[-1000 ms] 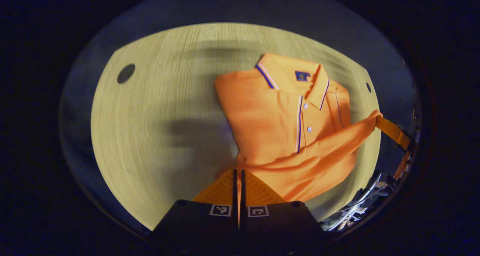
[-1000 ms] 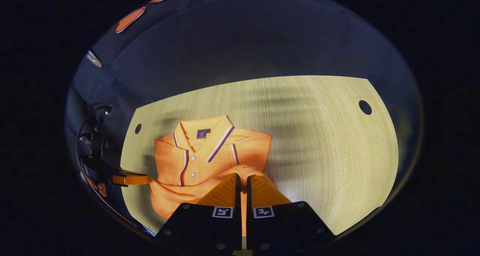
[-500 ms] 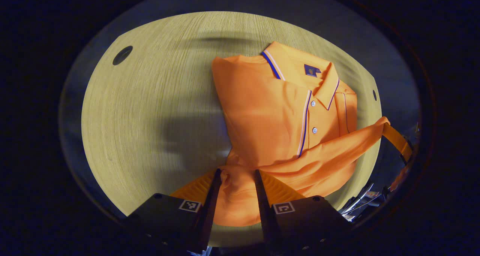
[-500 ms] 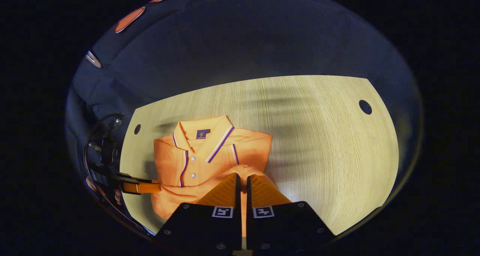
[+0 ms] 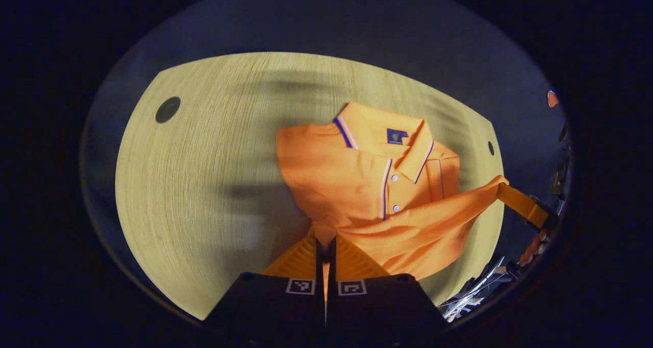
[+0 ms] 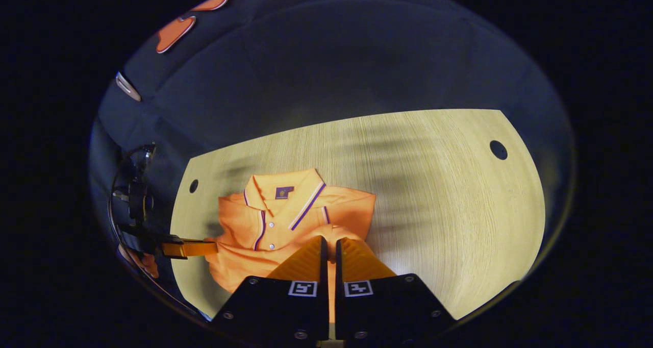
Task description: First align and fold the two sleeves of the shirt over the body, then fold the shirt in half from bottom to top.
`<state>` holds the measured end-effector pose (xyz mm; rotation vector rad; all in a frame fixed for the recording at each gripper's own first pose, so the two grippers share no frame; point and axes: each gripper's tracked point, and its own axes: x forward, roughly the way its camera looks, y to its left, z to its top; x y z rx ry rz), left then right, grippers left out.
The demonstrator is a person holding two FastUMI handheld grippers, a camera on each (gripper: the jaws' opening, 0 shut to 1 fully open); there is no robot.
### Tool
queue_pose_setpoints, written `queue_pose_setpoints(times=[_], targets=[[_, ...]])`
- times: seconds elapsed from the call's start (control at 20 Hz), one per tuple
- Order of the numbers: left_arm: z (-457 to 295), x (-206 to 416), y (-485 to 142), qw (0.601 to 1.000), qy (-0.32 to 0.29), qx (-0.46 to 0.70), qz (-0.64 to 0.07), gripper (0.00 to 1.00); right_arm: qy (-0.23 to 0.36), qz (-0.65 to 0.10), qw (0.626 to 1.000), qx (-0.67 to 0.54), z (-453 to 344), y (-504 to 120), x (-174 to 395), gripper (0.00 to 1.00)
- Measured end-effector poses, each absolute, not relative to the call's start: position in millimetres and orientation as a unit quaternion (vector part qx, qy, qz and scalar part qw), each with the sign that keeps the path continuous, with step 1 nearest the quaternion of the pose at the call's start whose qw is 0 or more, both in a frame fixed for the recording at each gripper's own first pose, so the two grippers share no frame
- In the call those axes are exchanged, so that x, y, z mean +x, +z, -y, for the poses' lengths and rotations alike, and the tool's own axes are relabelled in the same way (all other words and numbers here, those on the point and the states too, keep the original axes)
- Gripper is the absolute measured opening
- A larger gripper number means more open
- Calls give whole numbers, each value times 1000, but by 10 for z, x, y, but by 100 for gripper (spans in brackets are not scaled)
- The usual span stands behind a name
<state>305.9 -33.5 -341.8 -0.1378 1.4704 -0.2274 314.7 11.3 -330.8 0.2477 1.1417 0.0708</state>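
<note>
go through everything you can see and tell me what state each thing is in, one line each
Shirt: on the table, sleeves folded in, collar flat, two buttons showing, bottom edge lifted and stretched between the grippers.
Left gripper: shut on the shirt's bottom edge.
Right gripper: shut on the shirt's bottom edge.
Table: wood top, round holes near its far corners.

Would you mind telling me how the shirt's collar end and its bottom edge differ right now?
The collar end lies flat on the table; the bottom edge is lifted, stretched between the left gripper and the right gripper. The collar end has striped trim and buttons; the bottom edge is plain. Both are orange.
</note>
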Motion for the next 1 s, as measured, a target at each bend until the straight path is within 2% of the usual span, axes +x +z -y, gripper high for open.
queue_pose_setpoints(times=[0.2,0.35,0.4,0.45,0.6,0.65,0.7,0.75,0.85,0.9,0.95,1.0], targets=[[302,3422,-3254,765,-111,-57,-631,2,21,-519,845,127,-31,-3207,3360,5],[281,3509,-3373,771,-105,-45,-626,2,-2,-512,847,141,41,-3287,3535,5],[278,3533,-3376,774,-105,-45,-623,7,-7,-515,843,157,19,-3311,3565,5],[240,3607,-3401,785,-91,-43,-612,9,-11,-517,838,172,6,-3324,3581,6],[263,3829,-3308,826,-81,-65,-554,58,-15,-492,855,165,124,-3190,3677,27],[265,3837,-3258,832,-83,-66,-544,66,-13,-480,863,159,112,-3126,3682,36],[241,3867,-3204,841,-84,-64,-531,81,-9,-467,871,151,86,-3041,3678,39],[226,3915,-3124,852,-81,-63,-513,85,-4,-454,880,139,50,-2962,3659,47],[180,4002,-2960,878,-71,-56,-470,86,4,-419,903,98,73,-2734,3639,60],[177,4034,-2955,891,-65,-48,-446,93,10,-395,916,74,63,-2595,3639,65],[174,4021,-2914,903,-58,-40,-424,94,15,-373,926,50,49,-2421,3609,73],[161,4021,-2804,914,-54,-35,-400,94,22,-347,937,31,15,-2242,3585,77]])
